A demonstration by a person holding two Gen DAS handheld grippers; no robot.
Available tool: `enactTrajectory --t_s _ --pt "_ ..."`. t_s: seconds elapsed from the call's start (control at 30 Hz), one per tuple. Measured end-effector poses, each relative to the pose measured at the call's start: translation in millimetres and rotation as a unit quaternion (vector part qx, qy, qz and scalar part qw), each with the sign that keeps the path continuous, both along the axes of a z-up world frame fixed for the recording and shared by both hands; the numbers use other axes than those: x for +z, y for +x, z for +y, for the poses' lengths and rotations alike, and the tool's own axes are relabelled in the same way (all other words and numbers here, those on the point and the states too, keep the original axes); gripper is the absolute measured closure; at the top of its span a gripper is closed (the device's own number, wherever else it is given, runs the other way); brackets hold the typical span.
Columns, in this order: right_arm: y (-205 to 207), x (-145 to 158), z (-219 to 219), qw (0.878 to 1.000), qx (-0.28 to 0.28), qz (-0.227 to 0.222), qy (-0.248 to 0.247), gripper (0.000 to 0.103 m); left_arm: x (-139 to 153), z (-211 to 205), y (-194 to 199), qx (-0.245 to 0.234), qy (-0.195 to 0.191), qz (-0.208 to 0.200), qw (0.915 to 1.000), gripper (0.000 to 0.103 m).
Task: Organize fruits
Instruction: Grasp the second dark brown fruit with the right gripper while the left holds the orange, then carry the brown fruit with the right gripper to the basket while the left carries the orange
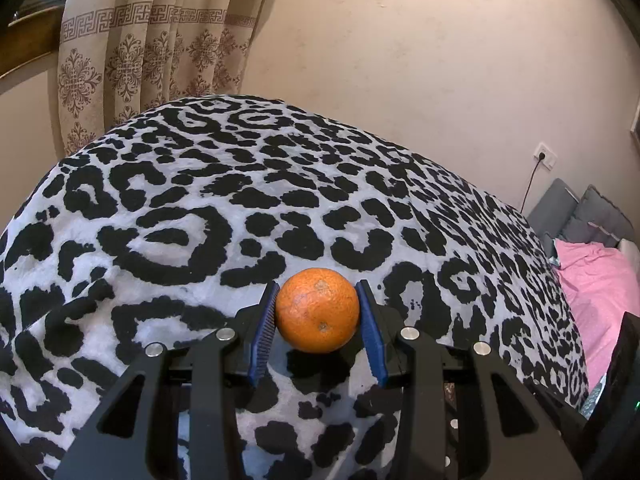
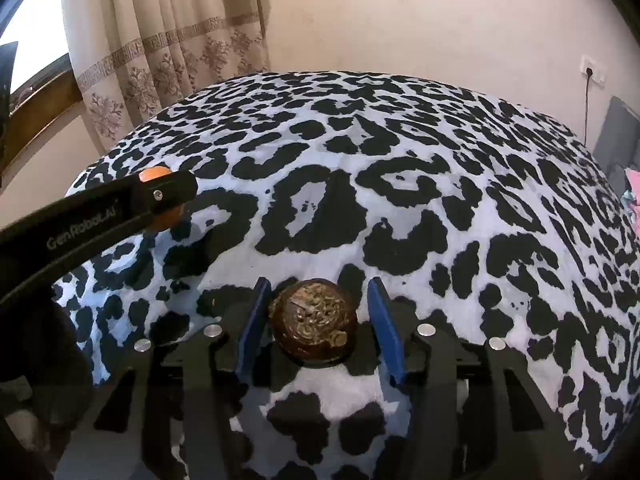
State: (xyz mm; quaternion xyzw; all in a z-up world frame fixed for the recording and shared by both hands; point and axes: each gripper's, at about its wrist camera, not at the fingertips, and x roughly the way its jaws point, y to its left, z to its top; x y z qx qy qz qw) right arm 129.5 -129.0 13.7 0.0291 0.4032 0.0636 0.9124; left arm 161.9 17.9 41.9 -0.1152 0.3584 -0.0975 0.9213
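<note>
An orange (image 1: 318, 310) sits between the blue pads of my left gripper (image 1: 319, 310), which touch its two sides just above the leopard-print blanket (image 1: 200, 208). The orange also peeks out around the left gripper's finger in the right wrist view (image 2: 154, 173). A dark brown round fruit with a tan scabby top (image 2: 313, 322) lies on the blanket (image 2: 400, 184) between the pads of my right gripper (image 2: 317, 328). The right pads stand apart from the fruit with gaps on both sides.
The blanket covers a domed surface against a beige wall. A patterned curtain (image 1: 140, 52) hangs at the back left. A pink sheet (image 1: 600, 280) and grey headboard (image 1: 592, 212) lie at the right. A wall socket with a cable (image 1: 545, 156) is behind.
</note>
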Motion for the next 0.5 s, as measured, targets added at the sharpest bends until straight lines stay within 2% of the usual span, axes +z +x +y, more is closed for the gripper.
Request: enactTrajectory --t_s 0.07,0.3,0.5 --pt "-2.1 0.0 1.3 1.0 -0.001 0.0 -0.005 0.059 -0.4 -0.4 0.4 0.0 -0.001 0.001 1.0 0.064" --pt "-12.7 0.8 -2.3 1.0 -0.014 0.002 -0.001 0.06 -1.1 -3.3 -0.7 -0.007 -0.001 0.001 1.0 0.064" --pt "-39.8 2.1 -7.9 1.0 -0.017 0.004 0.005 0.06 0.7 -9.5 -4.6 -0.021 -0.001 -0.005 0.9998 0.064"
